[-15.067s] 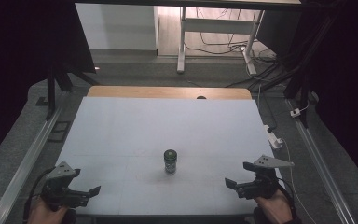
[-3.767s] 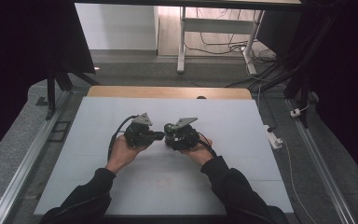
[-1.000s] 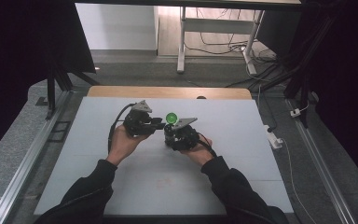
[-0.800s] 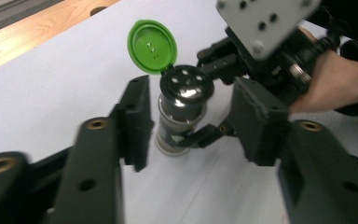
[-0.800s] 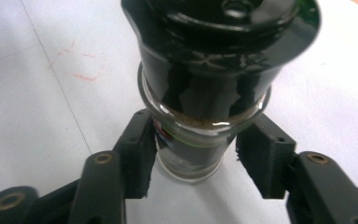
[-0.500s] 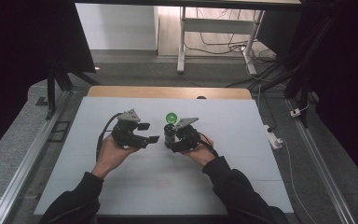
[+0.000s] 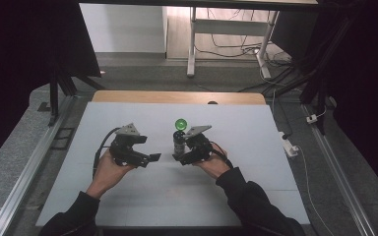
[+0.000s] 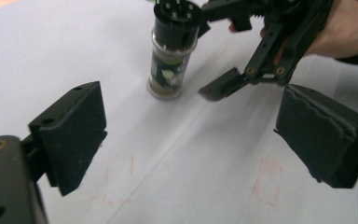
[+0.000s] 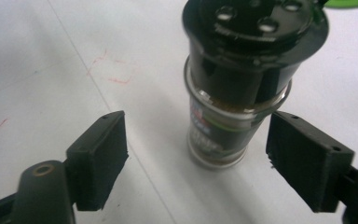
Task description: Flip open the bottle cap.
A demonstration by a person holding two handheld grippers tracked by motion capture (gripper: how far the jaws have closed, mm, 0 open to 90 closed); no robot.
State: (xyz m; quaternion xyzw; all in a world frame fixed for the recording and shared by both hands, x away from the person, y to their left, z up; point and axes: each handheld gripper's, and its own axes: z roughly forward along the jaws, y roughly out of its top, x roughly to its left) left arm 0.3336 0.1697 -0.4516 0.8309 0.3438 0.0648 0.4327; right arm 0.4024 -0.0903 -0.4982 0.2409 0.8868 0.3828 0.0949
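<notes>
A small glass spice jar (image 7: pixel 178 142) with a black shaker top stands upright on the white table (image 7: pixel 128 201). Its green lid (image 7: pixel 180 123) is flipped open and up. My right gripper (image 7: pixel 179 153) is open, its jaws have just been opening, and the jar (image 9: pixel 235 107) stands between its pads (image 9: pixel 100 158) without touching them. My left gripper (image 7: pixel 153 158) sits to the jar's left, clear of it. Its jaws have also just been opening, and it (image 8: pixel 196 140) is open with nothing between its pads. The jar (image 8: pixel 172 60) lies beyond them.
A wooden strip (image 7: pixel 177 97) edges the table's far side. A white power strip (image 7: pixel 289 146) with a cable lies off the right edge. Metal rails (image 7: pixel 24 172) run along both sides. Faint red marks (image 8: pixel 265 182) show on the table surface.
My left gripper has drawn away from the jar's top to the left and opened. My right gripper's jaws have spread off the jar, which stays standing with its green lid up.
</notes>
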